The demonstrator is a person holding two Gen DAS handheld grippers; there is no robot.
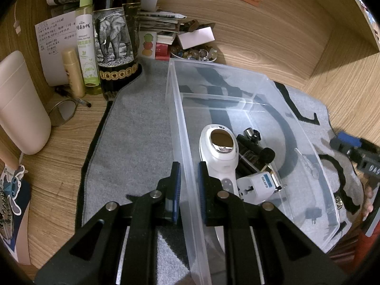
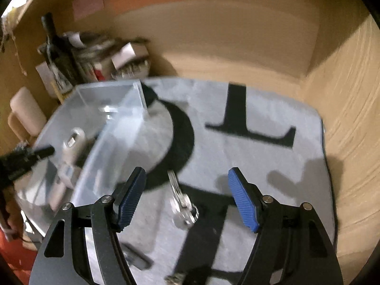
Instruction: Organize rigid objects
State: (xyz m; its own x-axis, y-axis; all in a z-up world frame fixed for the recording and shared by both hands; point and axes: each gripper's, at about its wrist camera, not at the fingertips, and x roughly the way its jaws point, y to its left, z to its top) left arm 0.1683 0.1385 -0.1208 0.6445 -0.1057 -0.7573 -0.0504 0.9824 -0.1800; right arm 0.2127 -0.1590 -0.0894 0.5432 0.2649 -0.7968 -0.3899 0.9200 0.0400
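Close in, the left gripper (image 1: 189,190) is clamped on the near left wall of the clear plastic bin (image 1: 177,118), one blue pad outside and one inside. That bin sits on a grey mat (image 1: 133,142) with black lettering, and an inner divider splits off its far section. In the nearer section lie a white handheld device (image 1: 219,152) with a shiny oval face, a white plug adapter (image 1: 255,186) just beside it, and some dark pieces behind them, touching. To the left of the mat stand a dark wine bottle (image 1: 114,35) with an elephant label, a green spray bottle (image 1: 86,47) and papers against the wooden back wall.

The right gripper (image 2: 187,199) has its jaws spread wide above the mat, holding nothing. Between the blue pads (image 2: 243,201) lies a blurred silver metal object (image 2: 182,204) on the mat, just right of the bin's wall. To the right, the mat runs bare to its edge near the wooden side wall.
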